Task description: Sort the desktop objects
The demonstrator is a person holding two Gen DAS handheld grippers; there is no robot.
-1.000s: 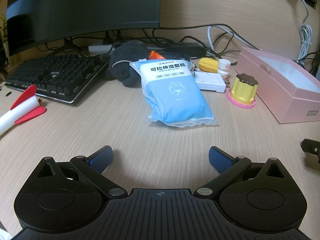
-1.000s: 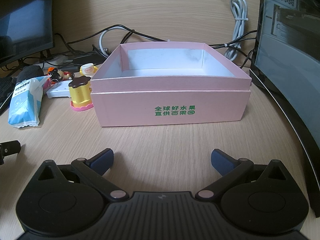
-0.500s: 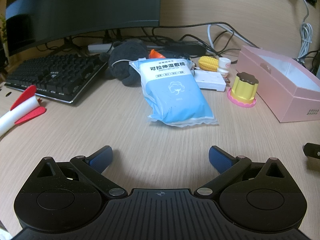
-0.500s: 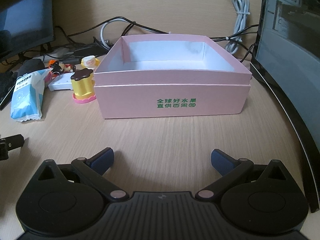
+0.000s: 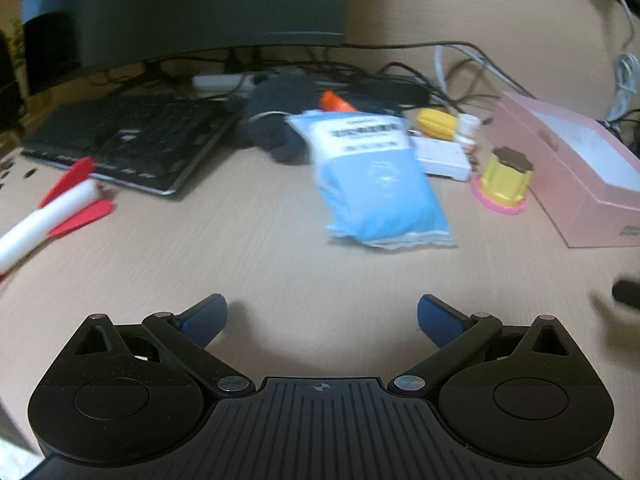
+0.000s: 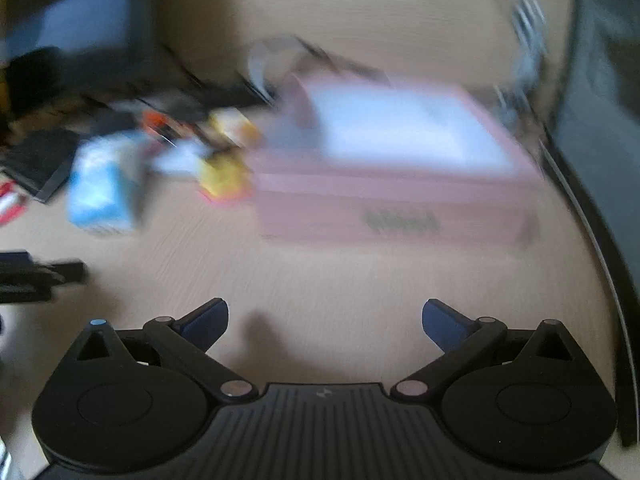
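Two forward-looking fisheye views over a light wood-grain desk [image 5: 240, 248], both smeared by motion blur, the right wrist view heavily so; in the left wrist view, the left gripper [image 5: 322, 314] sits low in the foreground with its blue-tipped fingers [image 5: 204, 316] spread wide and nothing between them; ahead of it lies a blue and white soft packet [image 5: 376, 192], flat on the desk; behind the packet is a dark plush toy [image 5: 280, 128] with an orange piece [image 5: 336, 102] showing beside it; to the right of the packet sit a flat white box [image 5: 442, 158], a yellow corn-shaped toy [image 5: 436, 122], and a yellow cup-like toy on a pink base [image 5: 504, 184]; an open pink box [image 5: 588, 208] with a white interior stands at the far right, just beside the yellow toy; a black keyboard [image 5: 120, 140] lies at the left under a dark monitor [image 5: 180, 12], with a red and white toy rocket [image 5: 48, 216] near the left edge; in the right wrist view, the right gripper [image 6: 325, 316] is likewise spread wide and empty, facing the pink box [image 6: 384, 208] across bare desk; the blue packet [image 6: 100, 184] and yellow toy [image 6: 222, 176] lie left of the box; its printed lettering is too blurred to read.
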